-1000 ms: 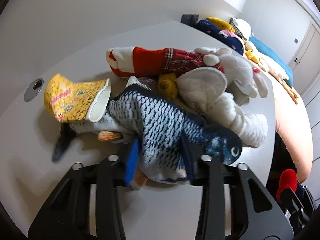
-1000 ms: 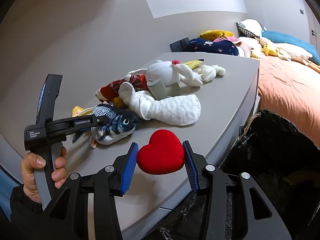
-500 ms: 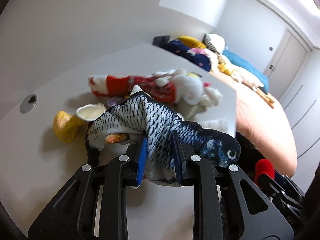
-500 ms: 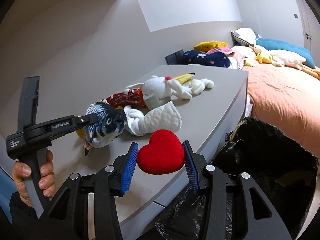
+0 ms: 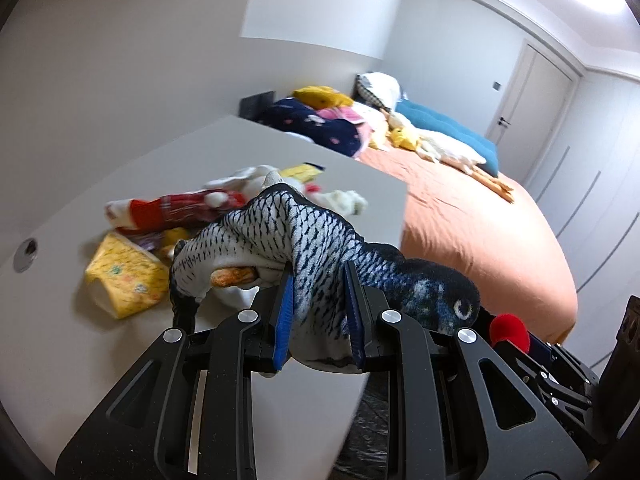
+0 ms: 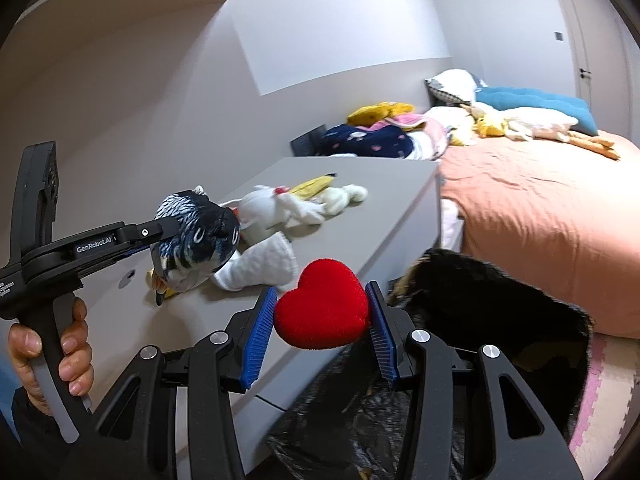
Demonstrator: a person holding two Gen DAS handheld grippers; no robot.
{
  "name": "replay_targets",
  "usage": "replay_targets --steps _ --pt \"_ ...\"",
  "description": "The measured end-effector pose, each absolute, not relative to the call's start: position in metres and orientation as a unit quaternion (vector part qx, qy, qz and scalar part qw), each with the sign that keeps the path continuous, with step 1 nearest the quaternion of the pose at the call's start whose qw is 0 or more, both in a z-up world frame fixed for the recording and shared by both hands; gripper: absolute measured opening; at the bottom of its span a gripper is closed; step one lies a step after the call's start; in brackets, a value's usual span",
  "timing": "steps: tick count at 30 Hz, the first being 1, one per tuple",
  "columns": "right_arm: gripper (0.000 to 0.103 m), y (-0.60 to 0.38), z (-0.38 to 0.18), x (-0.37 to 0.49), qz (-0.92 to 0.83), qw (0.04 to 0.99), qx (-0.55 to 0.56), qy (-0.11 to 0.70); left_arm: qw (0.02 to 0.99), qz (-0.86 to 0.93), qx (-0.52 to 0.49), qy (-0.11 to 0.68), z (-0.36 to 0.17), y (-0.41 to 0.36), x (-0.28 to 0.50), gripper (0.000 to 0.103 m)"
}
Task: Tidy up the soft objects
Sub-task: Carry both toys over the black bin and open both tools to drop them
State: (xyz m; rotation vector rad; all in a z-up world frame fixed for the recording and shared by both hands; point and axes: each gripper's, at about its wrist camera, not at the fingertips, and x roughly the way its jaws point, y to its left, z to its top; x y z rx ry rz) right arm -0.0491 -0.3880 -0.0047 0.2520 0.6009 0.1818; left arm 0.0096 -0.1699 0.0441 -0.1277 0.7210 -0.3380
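My left gripper (image 5: pixel 318 312) is shut on a blue-and-white plush fish (image 5: pixel 280 232), pinching its belly and holding it above the grey table (image 5: pixel 100 360). Seen from the right wrist, the fish (image 6: pixel 196 236) hangs from that gripper (image 6: pixel 160 234), which a hand (image 6: pixel 60 356) carries. My right gripper (image 6: pixel 320 320) is shut on a red plush heart (image 6: pixel 322 306), held over the table's near corner beside a black bag (image 6: pixel 500 320). The heart (image 5: pixel 510 330) shows at the lower right of the left wrist view.
On the table lie a yellow patterned pouch (image 5: pixel 124 280), a red-and-plaid plush (image 5: pixel 168 210), a white rabbit plush (image 6: pixel 280 208) and a white quilted mitt (image 6: pixel 260 268). An orange-covered bed (image 6: pixel 540 220) with pillows and more plush toys stands beyond the table.
The left gripper closed on the fish and lifted it off the table toward the right. The right gripper carried the heart up and rightward, nearer the black bag.
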Motion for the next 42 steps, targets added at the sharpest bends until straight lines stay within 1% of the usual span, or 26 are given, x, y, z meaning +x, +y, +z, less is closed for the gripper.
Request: replay_targets --steps 12,24,25,26,27,28,29,30,32,34,42 --pt "0.047 -0.448 0.001 -0.075 0.013 0.95 0.149 0.275 0.907 -0.223 -0.028 0.357 0.042 -0.232 0.006 0.023" --pt "0.047 -0.502 0.001 -0.098 -0.058 0.947 0.187 0.255 0.88 -0.281 0.042 0.381 0.014 -0.292 -0.009 0.025" --pt "0.047 -0.504 0.001 -0.098 -0.06 0.947 0.189 0.254 0.877 -0.285 0.046 0.383 0.012 -0.295 -0.011 0.03" --pt "0.048 -0.507 0.0 -0.099 -0.063 0.946 0.192 0.253 0.874 -0.292 0.05 0.385 0.011 -0.298 -0.012 0.039" --pt "0.053 -0.508 0.0 -0.1 -0.066 0.946 0.195 0.251 0.868 -0.304 0.059 0.387 0.009 -0.302 -0.015 0.047" --pt "0.068 -0.509 -0.001 -0.102 -0.073 0.945 0.197 0.25 0.866 -0.314 0.066 0.385 0.009 -0.306 -0.018 0.068" --pt "0.076 -0.511 -0.001 -0.103 -0.081 0.945 0.201 0.245 0.866 -0.321 0.071 0.377 0.01 -0.308 -0.021 0.089" --pt "0.077 -0.513 -0.001 -0.104 -0.088 0.945 0.205 0.239 0.869 -0.329 0.077 0.362 0.012 -0.31 -0.027 0.093" --pt "0.078 -0.516 -0.002 -0.105 -0.098 0.944 0.213 0.234 0.873 -0.339 0.09 0.338 0.017 -0.312 -0.034 0.094" --pt "0.078 -0.519 -0.002 -0.105 -0.1 0.942 0.219 0.233 0.875 -0.339 0.1 0.33 0.019 -0.315 -0.035 0.094" --pt "0.078 -0.516 -0.004 -0.099 -0.099 0.941 0.214 0.241 0.875 -0.33 0.096 0.341 0.014 -0.311 -0.03 0.095"
